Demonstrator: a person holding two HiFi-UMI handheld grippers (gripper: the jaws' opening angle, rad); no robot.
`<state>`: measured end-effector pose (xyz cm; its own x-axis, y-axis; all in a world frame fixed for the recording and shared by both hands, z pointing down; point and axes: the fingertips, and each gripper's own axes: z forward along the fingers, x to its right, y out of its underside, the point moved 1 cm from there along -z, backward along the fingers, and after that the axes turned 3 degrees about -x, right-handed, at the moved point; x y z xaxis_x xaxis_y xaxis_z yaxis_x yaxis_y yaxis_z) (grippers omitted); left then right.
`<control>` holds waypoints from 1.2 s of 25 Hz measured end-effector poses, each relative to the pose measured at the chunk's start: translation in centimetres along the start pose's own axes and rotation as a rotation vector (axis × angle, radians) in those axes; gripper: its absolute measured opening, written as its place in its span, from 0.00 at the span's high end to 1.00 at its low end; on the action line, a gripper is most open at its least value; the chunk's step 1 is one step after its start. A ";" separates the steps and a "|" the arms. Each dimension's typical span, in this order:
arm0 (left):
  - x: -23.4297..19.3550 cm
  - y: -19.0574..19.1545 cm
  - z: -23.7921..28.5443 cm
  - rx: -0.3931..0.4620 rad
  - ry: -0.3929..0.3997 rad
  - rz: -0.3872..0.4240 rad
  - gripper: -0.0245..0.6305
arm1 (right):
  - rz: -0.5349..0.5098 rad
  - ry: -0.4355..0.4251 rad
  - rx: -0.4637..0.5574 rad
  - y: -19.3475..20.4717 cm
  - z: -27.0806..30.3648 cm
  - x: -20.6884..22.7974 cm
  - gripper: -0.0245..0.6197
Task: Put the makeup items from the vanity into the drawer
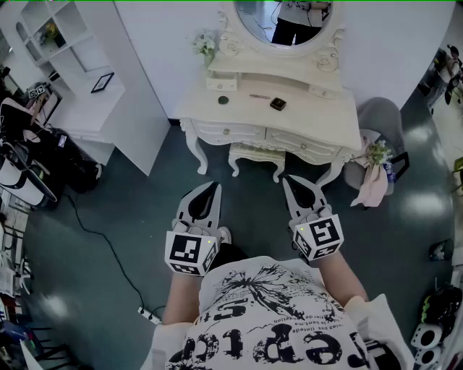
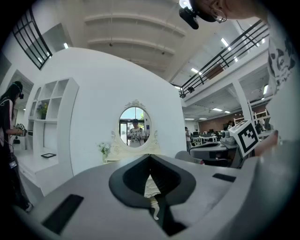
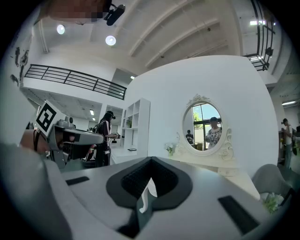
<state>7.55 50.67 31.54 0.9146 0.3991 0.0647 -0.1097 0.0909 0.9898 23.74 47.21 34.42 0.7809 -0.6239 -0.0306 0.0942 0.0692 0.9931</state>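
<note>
Since our left hand-held gripper [image 1: 215, 186] and right hand-held gripper [image 1: 289, 181] are both clenched on nothing and held level, well short of the table [image 1: 239, 112], no item is in hand yet. A round dark pot [image 1: 223, 100], a slim stick [image 1: 259, 96] and a dark compact [image 1: 278, 104] lie on its top, above closed drawers [image 1: 228, 132]. We judge the stool [image 1: 257, 153] could block a drawer's pull, and the flat items may skid away from closing jaws.

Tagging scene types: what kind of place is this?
Probably a mock bedroom corner staged inside a large open hall: a white vanity with an oval mirror stands against a freestanding wall, and the right gripper view shows a mezzanine railing beyond.
</note>
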 end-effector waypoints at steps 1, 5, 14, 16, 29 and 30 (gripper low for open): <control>0.1 0.1 0.1 -0.001 0.000 0.001 0.93 | 0.003 0.001 -0.001 0.2 -0.1 0.2 0.94; 0.2 0.2 0.3 -0.005 0.001 -0.002 0.93 | 0.015 0.003 -0.007 0.5 -0.1 0.4 0.94; -0.6 1.1 1.2 -0.021 0.001 -0.029 0.93 | 0.061 -0.001 -0.054 2.2 1.4 0.3 0.94; -1.2 1.6 1.4 -0.028 -0.007 -0.040 0.93 | 0.077 0.002 -0.079 2.7 2.1 0.5 0.94; -12.8 2.2 7.7 -0.048 -0.026 -0.116 0.93 | 0.094 0.008 -0.161 2.9 15.3 2.1 0.94; -14.3 2.2 8.3 -0.051 -0.027 -0.120 0.93 | 0.089 0.011 -0.164 2.6 17.0 2.2 0.94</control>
<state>-2.51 37.57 33.83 0.9325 0.3577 -0.0495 -0.0180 0.1828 0.9830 15.23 32.80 38.81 0.7973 -0.6011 0.0546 0.1228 0.2501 0.9604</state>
